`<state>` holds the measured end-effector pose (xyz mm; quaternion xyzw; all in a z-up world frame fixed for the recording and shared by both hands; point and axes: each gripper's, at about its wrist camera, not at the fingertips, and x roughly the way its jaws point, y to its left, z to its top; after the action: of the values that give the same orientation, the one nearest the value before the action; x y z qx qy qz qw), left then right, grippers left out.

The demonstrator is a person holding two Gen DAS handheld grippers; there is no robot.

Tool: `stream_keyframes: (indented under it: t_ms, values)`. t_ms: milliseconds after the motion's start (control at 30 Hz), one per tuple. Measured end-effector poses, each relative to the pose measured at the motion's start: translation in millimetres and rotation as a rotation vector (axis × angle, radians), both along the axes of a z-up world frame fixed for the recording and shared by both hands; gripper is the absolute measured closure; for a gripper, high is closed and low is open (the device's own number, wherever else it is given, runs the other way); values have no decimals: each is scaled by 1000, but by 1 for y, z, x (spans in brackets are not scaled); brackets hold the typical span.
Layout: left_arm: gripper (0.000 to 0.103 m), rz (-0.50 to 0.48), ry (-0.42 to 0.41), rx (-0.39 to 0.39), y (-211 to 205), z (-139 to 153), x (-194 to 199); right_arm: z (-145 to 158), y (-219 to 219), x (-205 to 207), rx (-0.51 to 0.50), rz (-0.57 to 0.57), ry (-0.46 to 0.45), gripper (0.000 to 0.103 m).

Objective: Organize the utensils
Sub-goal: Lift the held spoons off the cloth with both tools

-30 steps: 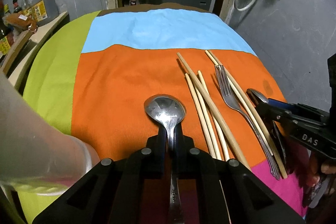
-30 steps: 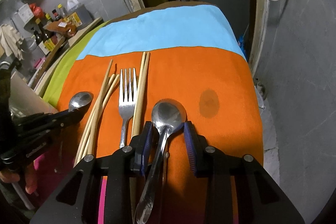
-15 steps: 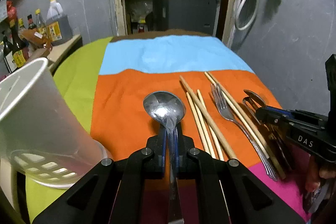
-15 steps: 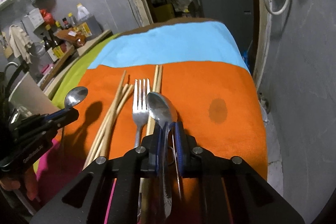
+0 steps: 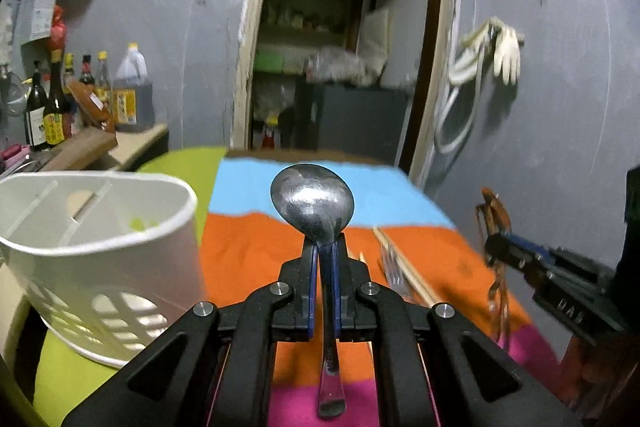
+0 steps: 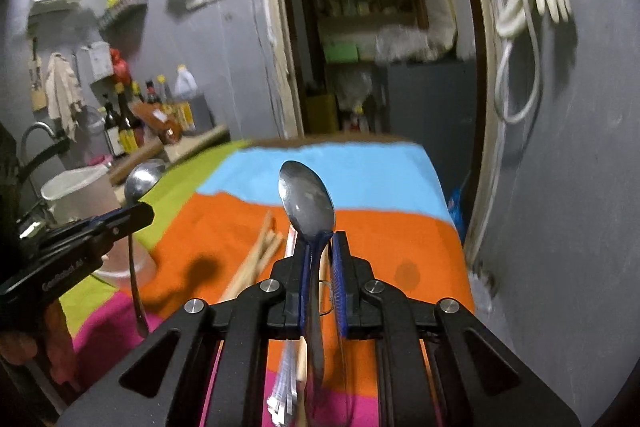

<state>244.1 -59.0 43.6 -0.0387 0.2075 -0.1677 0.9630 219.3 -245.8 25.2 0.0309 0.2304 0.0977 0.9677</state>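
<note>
My left gripper [image 5: 324, 247] is shut on a steel spoon [image 5: 312, 203], held above the cloth with the bowl pointing forward. My right gripper [image 6: 322, 241] is shut on a second steel spoon [image 6: 307, 201], also lifted. Each gripper shows in the other's view: the right one [image 5: 494, 245] at the right, the left one [image 6: 140, 215] at the left with its spoon [image 6: 142, 177]. A white perforated utensil holder [image 5: 100, 247] stands on the green part of the cloth, left of my left gripper. Wooden chopsticks [image 6: 256, 259] and a fork [image 5: 390, 269] lie on the orange cloth.
The table carries a patchwork cloth [image 5: 248, 251] of orange, blue, green and pink. Bottles [image 5: 52, 107] stand on a shelf at the left. A doorway [image 5: 332, 75] lies beyond the table and a grey wall with hanging gloves [image 5: 504, 51] is at the right.
Both grippers have risen and tilted up with their spoons. The right gripper closed on its spoon during the last second. The white holder has come into fuller view at the left.
</note>
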Motion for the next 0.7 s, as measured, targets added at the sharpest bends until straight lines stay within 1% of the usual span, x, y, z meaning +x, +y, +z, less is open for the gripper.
stream_keyframes:
  t_ms: [100, 233, 367, 500, 533, 600, 700]
  values:
    - [99, 14, -25, -9, 4, 7, -6, 4, 8, 0, 9, 17, -24, 94]
    - [99, 17, -8, -28, 12, 6, -7, 2, 9, 3, 61, 51, 6, 94]
    - [99, 24, -9, -48, 16, 9, -11, 4, 9, 0, 82, 66, -5, 94]
    - [99, 19, -16, -51, 21, 9, -16, 7, 11, -2, 91, 85, -6, 94]
    - [99, 18, -13, -49, 20, 9, -16, 7, 12, 0, 96, 96, 6, 94]
    - [99, 13, -2, -45, 19, 5, -19, 2, 16, 6, 95, 130, 63, 94]
    - [99, 7, 21, -40, 19, -1, -18, -8, 16, 16, 122, 143, 120, 94]
